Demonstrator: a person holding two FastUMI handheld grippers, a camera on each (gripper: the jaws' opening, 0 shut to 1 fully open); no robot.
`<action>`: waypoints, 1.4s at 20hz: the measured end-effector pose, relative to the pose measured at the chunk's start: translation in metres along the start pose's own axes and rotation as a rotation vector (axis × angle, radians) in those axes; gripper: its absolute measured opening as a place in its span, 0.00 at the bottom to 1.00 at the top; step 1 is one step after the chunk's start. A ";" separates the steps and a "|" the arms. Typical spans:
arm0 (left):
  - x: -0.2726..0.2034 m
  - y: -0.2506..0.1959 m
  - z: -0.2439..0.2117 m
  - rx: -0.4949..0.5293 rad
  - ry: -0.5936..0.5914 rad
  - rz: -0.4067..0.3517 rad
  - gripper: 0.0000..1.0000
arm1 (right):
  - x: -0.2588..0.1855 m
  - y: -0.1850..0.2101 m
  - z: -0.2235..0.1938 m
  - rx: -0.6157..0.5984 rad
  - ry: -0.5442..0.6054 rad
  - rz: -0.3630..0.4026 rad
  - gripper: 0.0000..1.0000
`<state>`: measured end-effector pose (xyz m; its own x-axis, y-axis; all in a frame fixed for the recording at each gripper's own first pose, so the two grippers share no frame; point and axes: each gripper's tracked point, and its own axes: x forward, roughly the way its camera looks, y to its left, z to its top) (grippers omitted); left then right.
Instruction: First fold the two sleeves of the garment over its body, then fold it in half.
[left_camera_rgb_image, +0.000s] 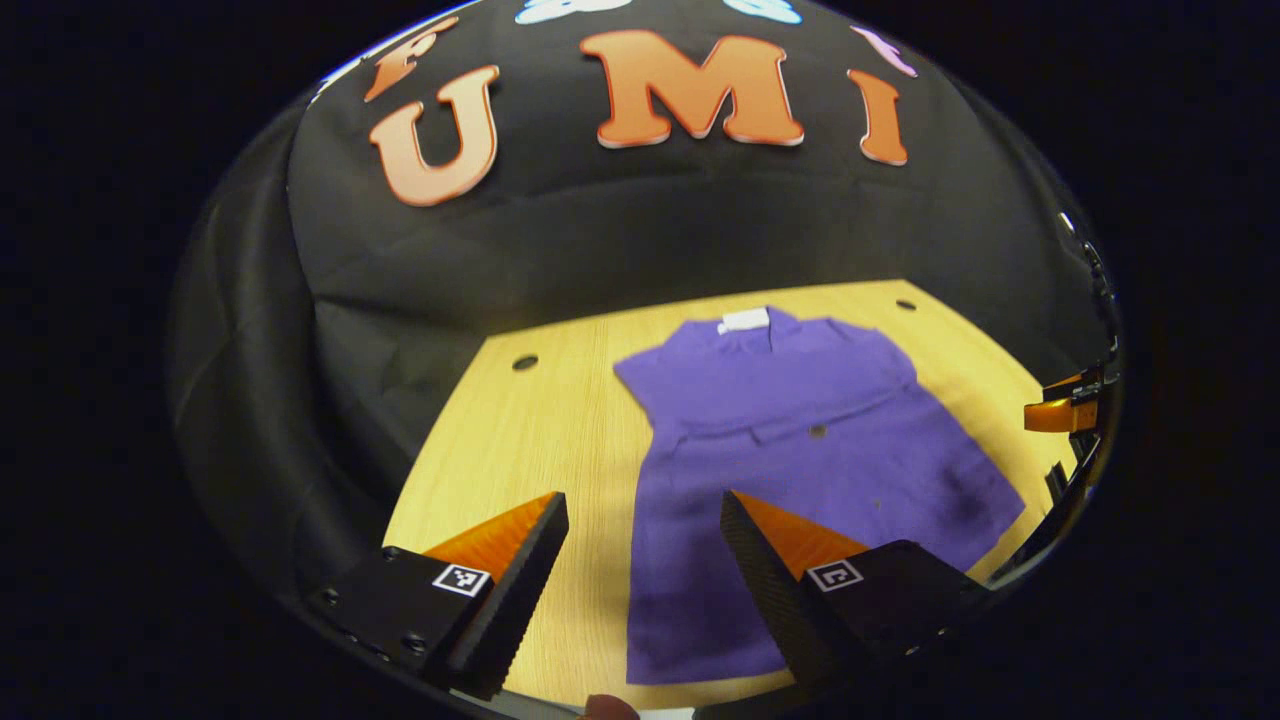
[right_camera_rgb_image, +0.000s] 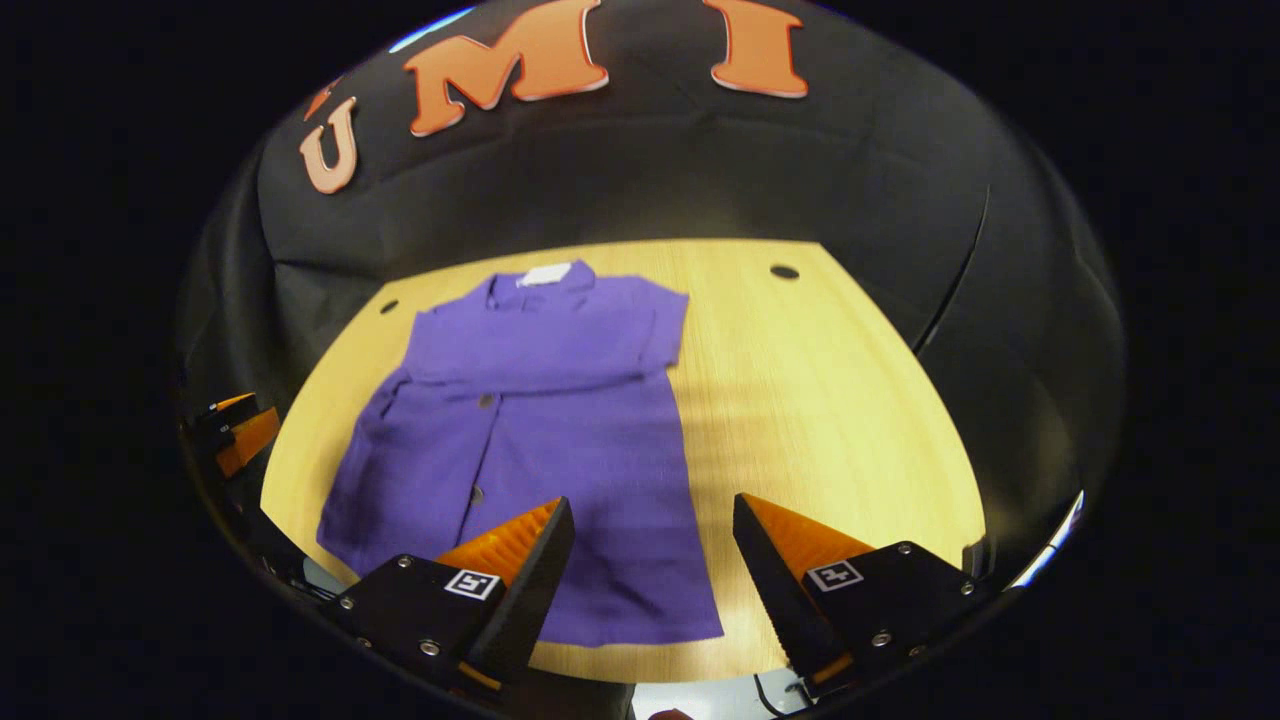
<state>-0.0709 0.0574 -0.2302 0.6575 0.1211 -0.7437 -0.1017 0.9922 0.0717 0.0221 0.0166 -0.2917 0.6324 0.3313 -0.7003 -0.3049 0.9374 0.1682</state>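
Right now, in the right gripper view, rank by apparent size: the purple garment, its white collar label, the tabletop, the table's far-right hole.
1. Tabletop
2. Purple garment
3. White collar label
4. Far-right hole

Bare wooden table runs wide on the right of the purple garment, narrower strip on its left. Nothing stands on the table but the flat garment. Booth wall closes off the far edge and both sides. Left gripper and right gripper hover above the near hem, jaws apart, well clear of each other.
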 end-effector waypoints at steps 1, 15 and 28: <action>0.003 0.001 -0.017 -0.010 0.045 -0.003 0.99 | 0.005 -0.003 -0.015 -0.002 0.044 -0.008 0.95; 0.000 -0.010 -0.154 -0.132 0.649 -0.098 1.00 | 0.019 -0.010 -0.125 -0.013 0.438 -0.015 0.96; -0.007 -0.022 -0.135 -0.097 0.803 -0.157 0.06 | 0.012 0.032 -0.118 0.167 0.531 0.136 0.05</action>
<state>-0.1742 0.0310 -0.3159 -0.0610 -0.1127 -0.9918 -0.1413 0.9846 -0.1032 -0.0646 0.0376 -0.3766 0.1377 0.3913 -0.9099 -0.2148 0.9086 0.3582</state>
